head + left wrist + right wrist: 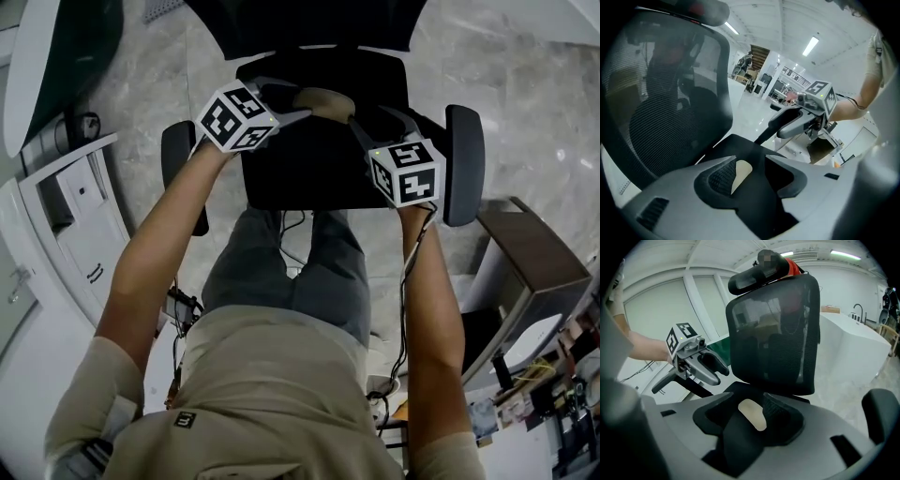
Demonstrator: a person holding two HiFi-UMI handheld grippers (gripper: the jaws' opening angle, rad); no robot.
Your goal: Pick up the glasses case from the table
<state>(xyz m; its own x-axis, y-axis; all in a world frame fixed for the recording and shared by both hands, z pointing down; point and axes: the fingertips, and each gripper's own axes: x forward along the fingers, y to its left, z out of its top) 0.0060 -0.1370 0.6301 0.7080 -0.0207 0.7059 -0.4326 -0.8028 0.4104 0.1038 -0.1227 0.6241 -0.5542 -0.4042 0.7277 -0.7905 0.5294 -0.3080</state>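
Observation:
A beige oval glasses case lies on the black seat of an office chair, near the backrest. My left gripper reaches it from the left and my right gripper from the right, one tip at each end of the case. In the left gripper view the case sits between the jaws of the left gripper, beside the meshed left pad. The right gripper view shows the case between the spread jaws of the right gripper. Both stand open, and neither pair of pads presses on the case.
The chair's mesh backrest rises just behind the case. Padded armrests flank the seat. A white cabinet stands at the left and a brown box at the right, on a marble floor.

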